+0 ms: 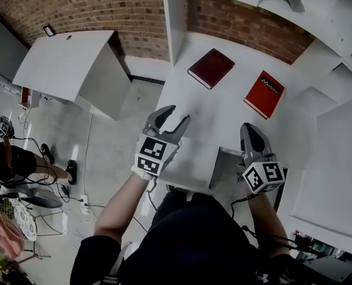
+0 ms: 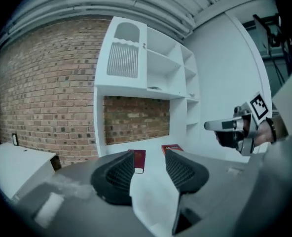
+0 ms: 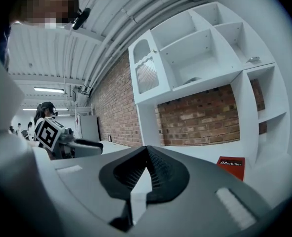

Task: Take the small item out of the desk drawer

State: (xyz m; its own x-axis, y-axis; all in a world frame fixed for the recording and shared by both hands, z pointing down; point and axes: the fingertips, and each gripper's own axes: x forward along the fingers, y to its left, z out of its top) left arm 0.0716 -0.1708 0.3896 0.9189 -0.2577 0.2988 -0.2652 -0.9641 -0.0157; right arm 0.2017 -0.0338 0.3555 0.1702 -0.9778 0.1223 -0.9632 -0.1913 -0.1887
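The left tool [image 1: 177,113] keeps its ribbed black jaws spread, with nothing between them. The right tool [image 1: 250,129] has its jaws pressed together at the tips. Beyond them, the smooth white bench [image 1: 223,114] carries a dark red rectangular book [image 1: 210,67] and a bright red glossy book [image 1: 264,94]. The small item shows in no view.

- We see bright, even indoor light on the white desk [image 1: 223,105], with soft shadows and no harsh glare.
- A ceiling strip lamp [image 3: 50,89] glows at the right gripper view's left edge.
- All views bow at the edges, and both gripper views darken in the corners.
- Near grey parts look blurred, while the brick wall [image 2: 37,107] stays sharper.
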